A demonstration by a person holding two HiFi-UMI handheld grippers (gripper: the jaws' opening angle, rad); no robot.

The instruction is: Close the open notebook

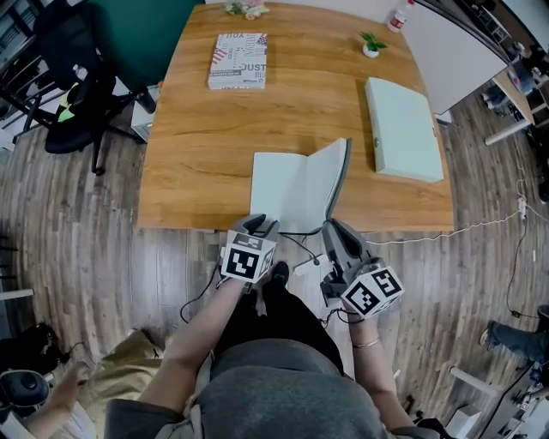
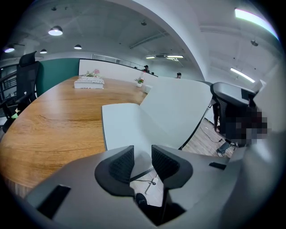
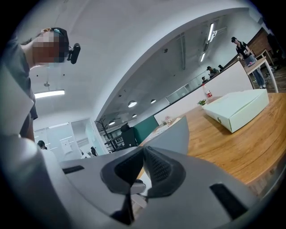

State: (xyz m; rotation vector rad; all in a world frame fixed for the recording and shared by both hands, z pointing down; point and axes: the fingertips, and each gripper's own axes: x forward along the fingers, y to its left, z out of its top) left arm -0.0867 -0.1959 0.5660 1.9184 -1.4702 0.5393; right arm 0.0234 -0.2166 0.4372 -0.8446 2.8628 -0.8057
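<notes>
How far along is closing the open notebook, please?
Partly done: the notebook's right cover stands lifted, apparently pinched by the shut right hand-held gripper. The left hand-held gripper hovers open at the near edge. Left: fold the cover onto the left page.

The near left corner of the notebook (image 1: 287, 184) is hidden behind the left claw (image 1: 260, 225). At the far edge of the desk (image 1: 197, 171), a bottle (image 1: 400, 15) and flowers (image 1: 245, 8) are cut off by the picture's top. The smaller print on the far-left book (image 1: 238, 60) is too small to read.
</notes>
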